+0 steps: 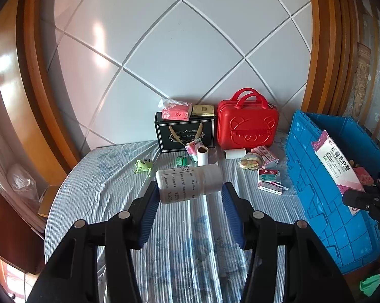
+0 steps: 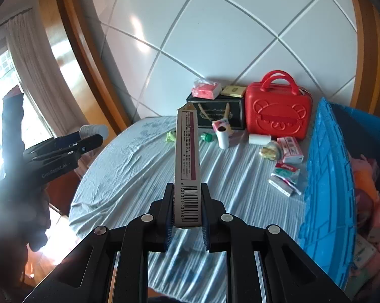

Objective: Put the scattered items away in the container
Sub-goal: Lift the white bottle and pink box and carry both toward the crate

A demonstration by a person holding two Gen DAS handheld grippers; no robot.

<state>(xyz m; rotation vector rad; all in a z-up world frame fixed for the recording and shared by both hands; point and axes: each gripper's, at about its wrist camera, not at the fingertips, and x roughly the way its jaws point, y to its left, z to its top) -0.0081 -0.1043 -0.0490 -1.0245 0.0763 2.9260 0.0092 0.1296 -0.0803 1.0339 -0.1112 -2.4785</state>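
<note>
We hold a white pill bottle (image 1: 188, 185) clamped in our left gripper (image 1: 190, 197) and a long medicine box (image 2: 187, 166) pinched in our right gripper (image 2: 187, 209), both above the bed (image 2: 139, 176), not yet in the blue crate (image 2: 326, 176) at its right edge. Several boxes already lie inside the crate, though blur hides which, while paper rolls (image 1: 202, 155), a green toy (image 1: 144, 165) and small cartons (image 1: 269, 180) remain toward the far edge.

A bedroom in a home: a bed spread with a rumpled pale blue striped sheet (image 1: 109, 176) runs up to a white padded headboard quilted in diamonds (image 1: 180, 58), framed in curved varnished orange-brown wood (image 1: 25, 80). Beyond the bed's left edge, cream curtains (image 2: 30, 75) hang by a sunlit window. A glossy red bear-embossed carry case (image 1: 248, 126) stands at the bed's head edge.
</note>
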